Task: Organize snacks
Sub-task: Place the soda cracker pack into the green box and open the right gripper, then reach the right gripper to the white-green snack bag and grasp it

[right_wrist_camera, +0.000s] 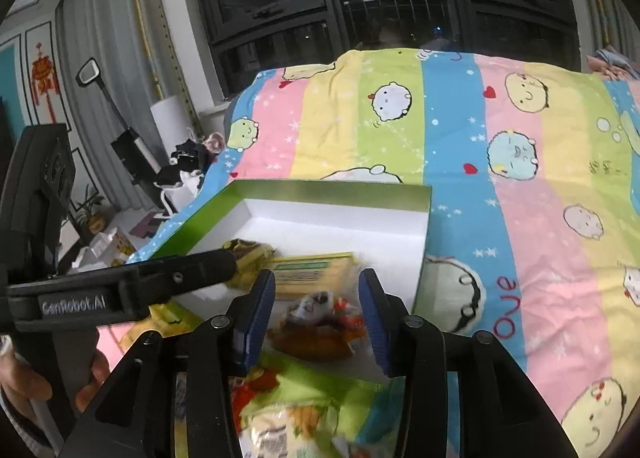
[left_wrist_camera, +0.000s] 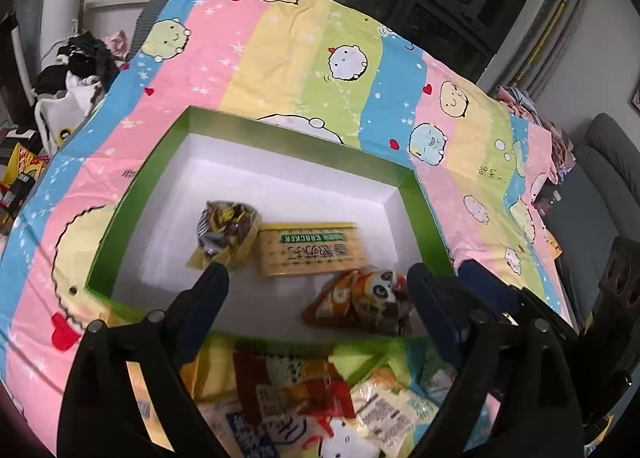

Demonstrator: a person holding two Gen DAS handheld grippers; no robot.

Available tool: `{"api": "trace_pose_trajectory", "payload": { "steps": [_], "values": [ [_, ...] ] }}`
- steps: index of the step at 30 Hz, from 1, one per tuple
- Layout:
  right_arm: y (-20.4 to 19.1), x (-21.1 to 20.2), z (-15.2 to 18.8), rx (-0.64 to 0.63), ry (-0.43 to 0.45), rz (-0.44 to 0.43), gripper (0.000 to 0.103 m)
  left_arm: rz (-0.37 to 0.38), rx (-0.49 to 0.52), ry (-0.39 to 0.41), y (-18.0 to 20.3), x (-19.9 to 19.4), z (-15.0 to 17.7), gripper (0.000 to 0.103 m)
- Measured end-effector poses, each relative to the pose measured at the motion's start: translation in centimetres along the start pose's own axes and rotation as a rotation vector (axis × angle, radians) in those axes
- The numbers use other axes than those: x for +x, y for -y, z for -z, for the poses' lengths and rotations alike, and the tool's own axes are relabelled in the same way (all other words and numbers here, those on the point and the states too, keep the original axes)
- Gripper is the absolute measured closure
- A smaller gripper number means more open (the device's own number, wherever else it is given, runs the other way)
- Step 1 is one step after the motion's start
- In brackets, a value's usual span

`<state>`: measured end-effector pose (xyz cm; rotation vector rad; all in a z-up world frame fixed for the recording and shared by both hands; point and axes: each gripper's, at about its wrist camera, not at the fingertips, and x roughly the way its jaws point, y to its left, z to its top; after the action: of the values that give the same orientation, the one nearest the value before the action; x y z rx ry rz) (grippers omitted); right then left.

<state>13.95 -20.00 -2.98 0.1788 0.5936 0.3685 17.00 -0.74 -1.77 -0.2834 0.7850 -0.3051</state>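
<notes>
A green box with a white inside (left_wrist_camera: 132,193) (right_wrist_camera: 420,250) lies on the striped bedspread. In it are a yellow wrapped snack bag (left_wrist_camera: 226,232) (right_wrist_camera: 250,258), a yellow cracker pack (left_wrist_camera: 312,248) (right_wrist_camera: 316,274) and an orange panda snack bag (left_wrist_camera: 360,302) (right_wrist_camera: 316,326). My left gripper (left_wrist_camera: 318,278) is open and empty over the box's near part. My right gripper (right_wrist_camera: 318,290) is open, its blue pads (right_wrist_camera: 256,318) apart on either side of the panda bag, above it. Loose snack packs (left_wrist_camera: 304,402) (right_wrist_camera: 288,414) lie in front of the box.
The cartoon bedspread (left_wrist_camera: 400,97) (right_wrist_camera: 520,217) stretches behind and to the right of the box. Clothes and bags (left_wrist_camera: 76,73) lie on the floor to the left. A grey sofa (left_wrist_camera: 608,161) stands at the right. Dark windows are behind.
</notes>
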Motion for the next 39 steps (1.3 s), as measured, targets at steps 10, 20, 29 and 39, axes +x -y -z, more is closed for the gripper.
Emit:
{"api": "trace_pose_trajectory", "payload": {
  "steps": [10,20,29,39],
  "values": [
    [-1.3,-5.0,3.2,0.032,-0.034,-0.033,0.044,-0.052,0.015,0.025,1.0,-4.8,2.6,0.001],
    [-2.6,-8.3,5.8,0.023,-0.074,-0.017,0.036,-0.035,0.025,0.018,1.5,-8.4,5.7,0.001],
    [-2.0,-9.2,8.7,0.062,-0.167,0.0,0.035,0.045,-0.095,-0.12,-0.8,-8.5,9.8,0.001],
    [-1.5,-9.0,11.3,0.06,-0.229,-0.001,0.035,0.296,-0.231,-0.242,-2.1,-6.7,13.3,0.001]
  ]
}}
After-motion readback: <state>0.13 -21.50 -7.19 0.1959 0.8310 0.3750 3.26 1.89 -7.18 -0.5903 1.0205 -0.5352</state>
